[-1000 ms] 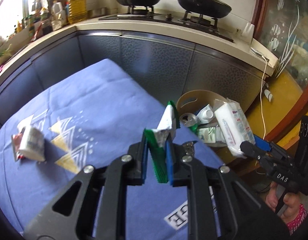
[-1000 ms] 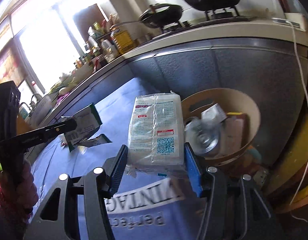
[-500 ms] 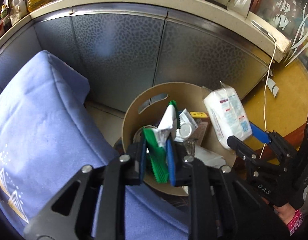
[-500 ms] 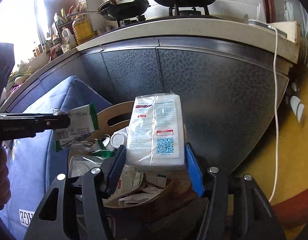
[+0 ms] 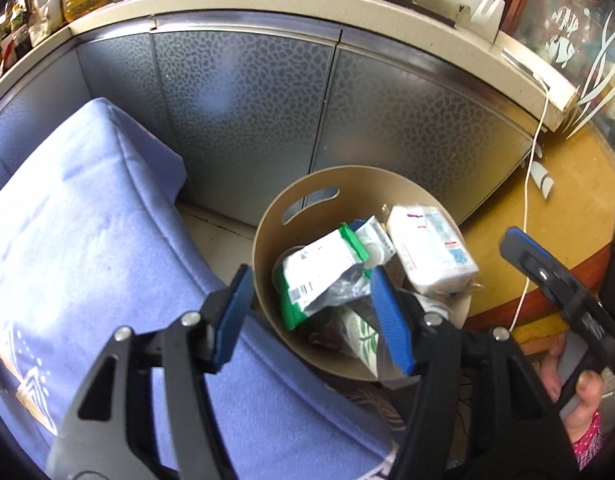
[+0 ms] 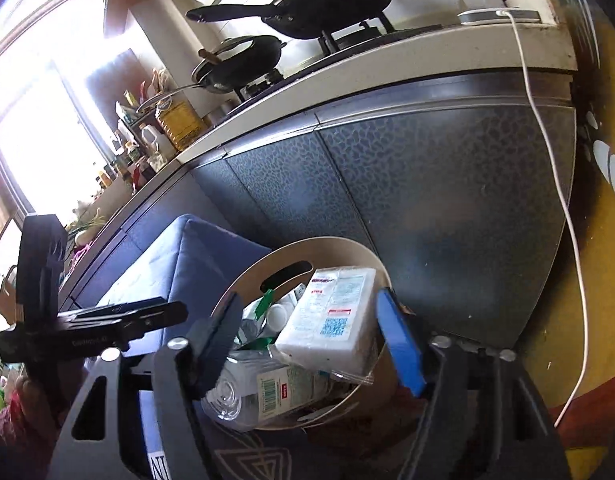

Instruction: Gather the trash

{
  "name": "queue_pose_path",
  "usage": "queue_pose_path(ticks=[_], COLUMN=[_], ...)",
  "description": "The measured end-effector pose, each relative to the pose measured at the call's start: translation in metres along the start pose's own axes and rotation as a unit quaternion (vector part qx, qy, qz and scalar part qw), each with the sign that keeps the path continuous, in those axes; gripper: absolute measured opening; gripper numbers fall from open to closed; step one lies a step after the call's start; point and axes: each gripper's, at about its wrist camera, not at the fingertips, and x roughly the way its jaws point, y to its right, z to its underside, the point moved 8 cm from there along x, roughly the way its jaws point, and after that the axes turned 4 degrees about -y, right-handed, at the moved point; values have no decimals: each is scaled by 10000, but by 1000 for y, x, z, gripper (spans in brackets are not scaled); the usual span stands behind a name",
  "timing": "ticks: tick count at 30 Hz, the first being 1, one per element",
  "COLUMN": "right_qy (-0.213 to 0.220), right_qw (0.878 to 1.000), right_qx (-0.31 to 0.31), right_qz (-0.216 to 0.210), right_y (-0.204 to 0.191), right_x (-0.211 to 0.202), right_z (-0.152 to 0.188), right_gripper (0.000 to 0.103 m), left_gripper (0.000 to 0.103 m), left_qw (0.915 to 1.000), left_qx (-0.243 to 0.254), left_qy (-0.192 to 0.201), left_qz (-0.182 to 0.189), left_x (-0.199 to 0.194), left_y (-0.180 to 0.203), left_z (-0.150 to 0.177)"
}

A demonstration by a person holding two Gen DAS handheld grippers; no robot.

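Bin [image 5: 267,240] on floor between blue-cloth table [image 5: 87,240] and cabinet [image 5: 247,112], piled high. Tissue pack [image 5: 429,252] lies on heap at right rim; green-white wrapper [image 5: 319,276] on top, left of it.

Left gripper [image 5: 311,316] and right gripper [image 6: 311,344]: jaws wide, empty, both over bin.

Judgement: drop done; lift straight up before swinging back, or pads snag loose heap.

Room: open above bin and over table. Cabinet close behind bin. Charger cord [image 5: 529,200] hangs right, keep right gripper off it.

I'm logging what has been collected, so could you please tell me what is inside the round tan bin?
Inside the tan bin lie a green-edged wrapper, a white tissue pack, a small white carton and a clear plastic bottle. Anything beneath them is covered.
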Motion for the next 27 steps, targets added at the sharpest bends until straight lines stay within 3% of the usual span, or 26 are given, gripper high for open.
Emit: queue_pose_path(ticks=[3,5,11,16,21,24,27], right_qy=[-265,-567,-1704,-1320,-816,-871,-1204], right_qw=[9996,9979,9853,9911,9959,9948,9922], right_qx=[-70,-177,97,43,-80,-195,-111], right_qz=[121,260,53,130,380,492,312], right_y=[-1,-1,-6,-16,-22,-26,-29], right_x=[16,30,65,43,28,40,64], right_z=[-2,2,37,29,-10,-27,-26], right_gripper=[35,33,33,33,33,33,33], left_gripper=[58,58,58,58,58,58,58], left_qw=[9999,9998,9996,9988,9975,9968,9961], left_qx=[-40,-32,-202,-435,-601,-653,-718], left_qy=[124,198,180,242,368,458,521], left_qz=[79,60,49,22,39,19,-27], left_x=[-17,-28,-50,-64,-83,-96,-106], left_y=[-2,-4,-21,-40,-57,-66,-78], left_z=[6,13,38,53,66,75,83])
